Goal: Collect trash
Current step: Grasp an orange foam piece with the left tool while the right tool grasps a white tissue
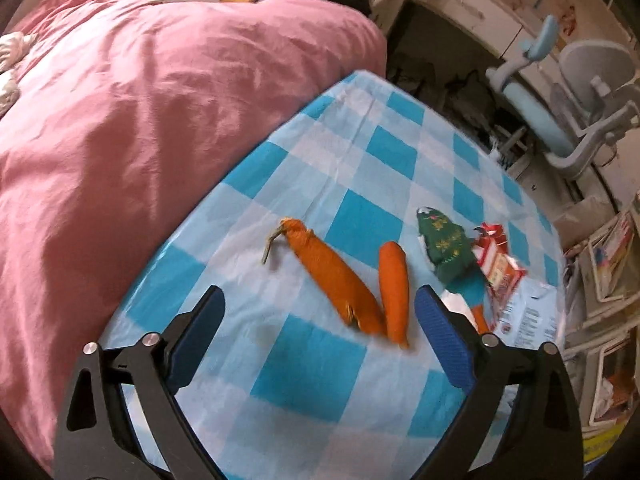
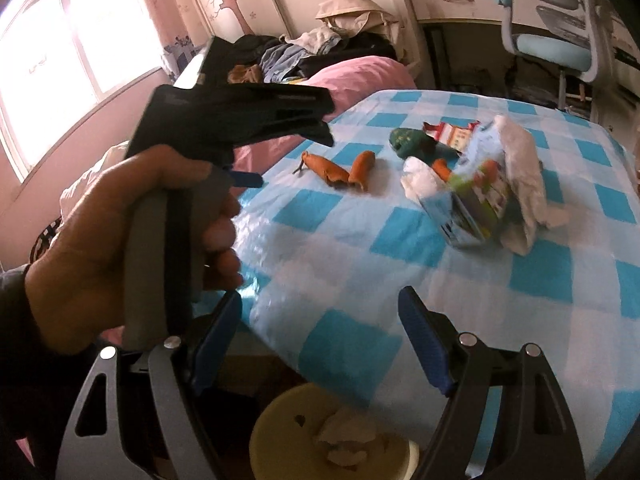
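Two orange carrot-like pieces (image 1: 336, 276) (image 1: 394, 292) lie side by side on the blue-checked cloth (image 1: 320, 376). My left gripper (image 1: 318, 296) hovers open just short of them, with nothing between its fingers. To their right lie a green wrapper (image 1: 444, 248), a red-and-white wrapper (image 1: 496, 256) and a printed white packet (image 1: 528, 312). In the right wrist view, my right gripper (image 2: 322, 300) stands open and holds nothing over the near edge of the cloth (image 2: 340, 344). The carrots (image 2: 332, 170), a crumpled carton (image 2: 472, 200) and white paper (image 2: 520, 168) lie farther off.
A hand (image 2: 100, 260) grips the left gripper's handle at the left. A yellow container (image 2: 280, 420) with crumpled paper in it sits below the right gripper. A pink duvet (image 1: 160, 100) covers the bed to the left. A blue chair (image 1: 560, 80) and shelves stand beyond.
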The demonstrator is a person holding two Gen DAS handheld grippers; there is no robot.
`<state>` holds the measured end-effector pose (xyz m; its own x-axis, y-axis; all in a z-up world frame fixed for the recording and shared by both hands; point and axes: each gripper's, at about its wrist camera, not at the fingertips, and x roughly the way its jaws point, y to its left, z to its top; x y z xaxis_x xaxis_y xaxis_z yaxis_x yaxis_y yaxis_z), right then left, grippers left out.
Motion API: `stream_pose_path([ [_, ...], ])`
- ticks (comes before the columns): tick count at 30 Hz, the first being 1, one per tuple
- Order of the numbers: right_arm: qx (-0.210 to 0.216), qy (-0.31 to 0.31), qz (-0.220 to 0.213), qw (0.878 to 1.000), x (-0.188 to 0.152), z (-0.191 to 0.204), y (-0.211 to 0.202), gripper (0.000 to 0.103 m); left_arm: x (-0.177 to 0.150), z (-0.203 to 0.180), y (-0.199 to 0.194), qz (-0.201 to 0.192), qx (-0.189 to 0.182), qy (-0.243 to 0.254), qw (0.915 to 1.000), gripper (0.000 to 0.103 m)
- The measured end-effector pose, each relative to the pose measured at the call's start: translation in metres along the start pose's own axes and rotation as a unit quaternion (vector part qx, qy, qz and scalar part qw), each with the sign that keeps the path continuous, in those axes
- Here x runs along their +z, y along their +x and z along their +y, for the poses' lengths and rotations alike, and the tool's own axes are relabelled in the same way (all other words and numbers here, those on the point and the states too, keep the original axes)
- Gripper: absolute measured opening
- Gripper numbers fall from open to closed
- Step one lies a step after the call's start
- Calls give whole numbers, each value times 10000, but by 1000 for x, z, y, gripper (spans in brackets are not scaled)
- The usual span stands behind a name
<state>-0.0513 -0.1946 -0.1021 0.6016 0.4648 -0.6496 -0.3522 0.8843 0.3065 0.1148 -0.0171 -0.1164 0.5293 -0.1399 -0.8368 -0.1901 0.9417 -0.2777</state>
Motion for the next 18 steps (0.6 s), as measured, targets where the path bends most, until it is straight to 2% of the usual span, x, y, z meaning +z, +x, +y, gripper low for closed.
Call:
stream_pose_path([
  [3,15,-213,-21,9998,17,-1,16,75,5,-10,20,271,88,273,9992,76],
  [5,-32,-247,-49,9997,27,-7,26,75,7,-18,25,244,265,605,9975,72],
  [7,-11,-189,-16,9998,38,-18,39,74,10,-24,28,260,351,868,9953,63],
  [8,-71,-156,35,9998,41,-24,44,74,12,-26,30,275,377,997,9939,60],
  [10,-382,-145,137,9991,47,-34,51,71,17,-28,33,334,364,1203,9915,46],
  [13,-632,162,161,9977,54,-56,54,68,26,-25,35,448,173,1148,9922,37],
  [15,-617,297,121,9976,58,-65,55,68,30,-25,37,520,40,1127,9923,34],
  [18,-545,162,190,9982,66,-65,65,66,27,-31,40,543,41,1294,9901,34],
])
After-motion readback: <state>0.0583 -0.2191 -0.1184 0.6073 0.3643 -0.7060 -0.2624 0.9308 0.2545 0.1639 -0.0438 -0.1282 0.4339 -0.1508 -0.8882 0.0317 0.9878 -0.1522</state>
